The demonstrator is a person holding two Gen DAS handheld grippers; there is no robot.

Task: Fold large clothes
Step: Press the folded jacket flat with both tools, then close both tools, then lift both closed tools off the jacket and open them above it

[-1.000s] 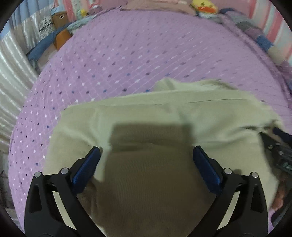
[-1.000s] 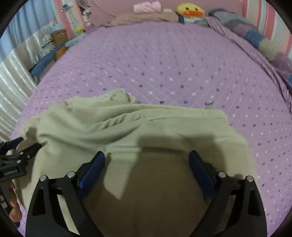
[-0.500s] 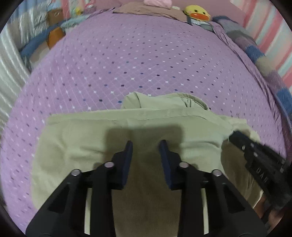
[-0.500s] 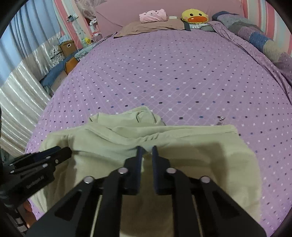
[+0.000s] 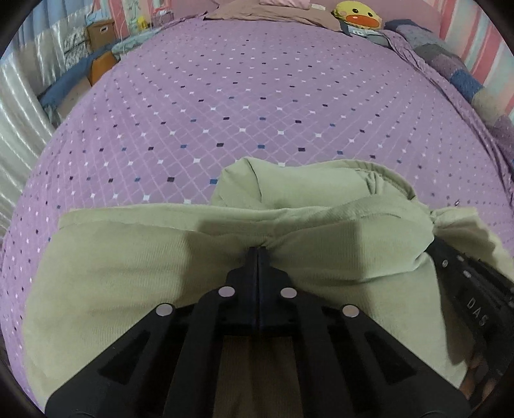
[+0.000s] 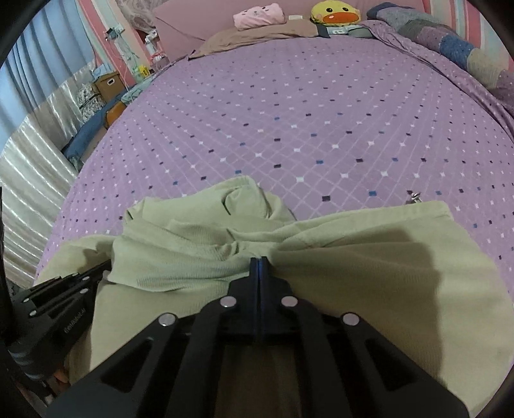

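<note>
A pale green garment (image 5: 135, 283) lies on the near part of a bed (image 5: 257, 106) covered in a purple spread with small diamond dots. The left gripper (image 5: 258, 254) has its jaws pressed together on a fold of the garment, the cloth gathering into creases that run out from the pinch. The right gripper (image 6: 258, 263) does the same on its own part of the cloth, jaws closed tight on a puckered ridge. In the left wrist view the right gripper (image 5: 475, 289) shows at the right edge, its black body partly under a bunched lobe of fabric. In the right wrist view the left gripper (image 6: 61, 295) shows at the left edge, with the garment's edge draped over its tip. Beyond both pinches a rumpled hump of the garment (image 6: 244, 199) rises toward the middle of the bed. At the far end a yellow duck plush (image 6: 334, 13) sits beside a pink pillow (image 6: 260, 16). A cardboard box (image 6: 107, 85) stands left of the bed.
</note>
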